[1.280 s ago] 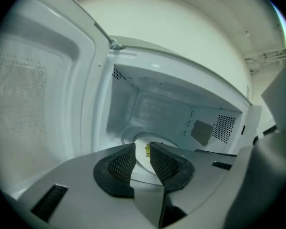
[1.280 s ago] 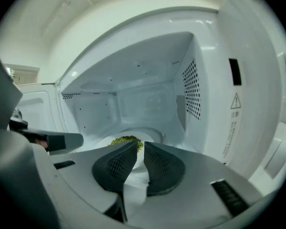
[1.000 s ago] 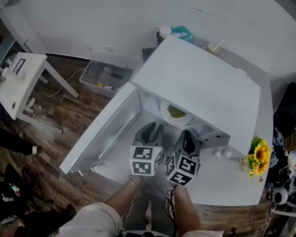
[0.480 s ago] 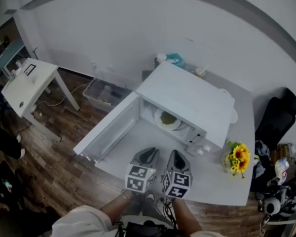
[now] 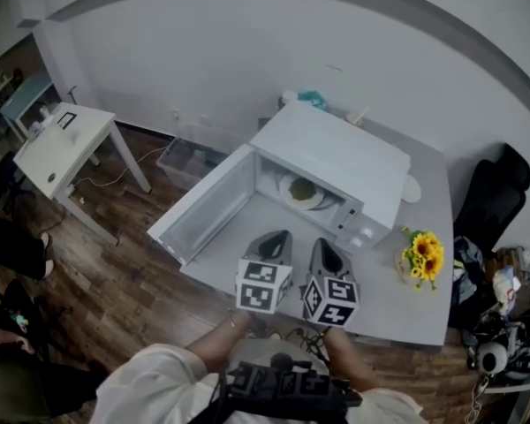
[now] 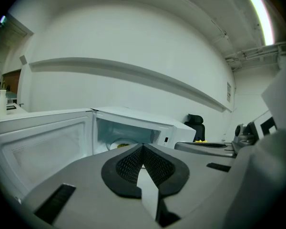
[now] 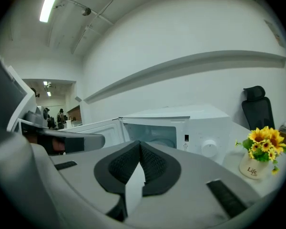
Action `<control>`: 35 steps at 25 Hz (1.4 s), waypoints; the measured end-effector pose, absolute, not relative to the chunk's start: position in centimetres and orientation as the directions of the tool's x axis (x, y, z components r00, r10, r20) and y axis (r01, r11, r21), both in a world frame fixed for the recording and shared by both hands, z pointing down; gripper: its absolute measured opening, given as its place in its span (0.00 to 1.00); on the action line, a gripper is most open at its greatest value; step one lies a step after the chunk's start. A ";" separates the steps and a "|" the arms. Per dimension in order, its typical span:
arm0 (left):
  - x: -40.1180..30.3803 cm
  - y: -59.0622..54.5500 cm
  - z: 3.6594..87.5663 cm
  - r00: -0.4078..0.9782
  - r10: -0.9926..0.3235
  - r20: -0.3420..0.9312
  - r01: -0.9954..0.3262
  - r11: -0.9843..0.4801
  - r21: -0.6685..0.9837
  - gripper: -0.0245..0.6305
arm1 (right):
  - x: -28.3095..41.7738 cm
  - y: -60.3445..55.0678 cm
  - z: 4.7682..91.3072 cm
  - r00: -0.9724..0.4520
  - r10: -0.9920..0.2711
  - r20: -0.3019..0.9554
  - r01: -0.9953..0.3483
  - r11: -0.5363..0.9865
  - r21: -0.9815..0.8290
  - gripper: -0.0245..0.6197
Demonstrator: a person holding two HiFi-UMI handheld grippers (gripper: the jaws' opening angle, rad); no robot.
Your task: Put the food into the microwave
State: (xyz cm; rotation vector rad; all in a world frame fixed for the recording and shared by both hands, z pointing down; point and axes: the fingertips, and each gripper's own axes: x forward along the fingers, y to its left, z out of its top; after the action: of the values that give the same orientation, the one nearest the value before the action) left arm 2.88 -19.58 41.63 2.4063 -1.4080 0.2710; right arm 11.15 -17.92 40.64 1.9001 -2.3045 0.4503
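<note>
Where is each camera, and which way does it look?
Head view: on the head, looking down at microwave, left gripper, right gripper, forearms.
Left gripper view: rides that gripper, faces the open microwave; its empty jaws are closing.
Right gripper view: rides that gripper, faces microwave and flowers; jaws together.
Shared: both gripper views show the microwave's open door.

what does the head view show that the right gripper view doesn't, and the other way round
Only the head view: the clear storage bin on the wooden floor, and the teal item behind the microwave.
Only the right gripper view: the ceiling light strip, and a close look at the right gripper, jaws together with nothing between them.
Both: the white microwave with its door open, the sunflowers and the black chair.
</note>
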 end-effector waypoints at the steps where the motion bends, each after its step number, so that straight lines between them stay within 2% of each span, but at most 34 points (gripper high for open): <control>1: 3.0 -19.6 41.6 0.489 -0.808 0.328 -0.872 -0.452 0.187 0.05 | 11.4 -18.0 40.6 -0.198 -0.940 0.279 -0.975 0.161 -0.150 0.08; 28: 2.7 -19.8 41.1 0.478 -0.815 0.328 -0.878 -0.439 0.189 0.05 | 10.6 -18.3 40.3 -0.232 -0.933 0.276 -0.970 0.201 -0.136 0.07; 35: 2.8 -20.2 41.0 0.484 -0.814 0.321 -0.875 -0.442 0.197 0.05 | 11.2 -18.8 40.4 -0.205 -0.940 0.274 -0.975 0.172 -0.139 0.07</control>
State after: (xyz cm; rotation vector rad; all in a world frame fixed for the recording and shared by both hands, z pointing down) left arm 2.79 -20.19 40.97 2.3998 -1.4214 0.2545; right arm 11.21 -18.77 40.41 1.8967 -2.3060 0.4312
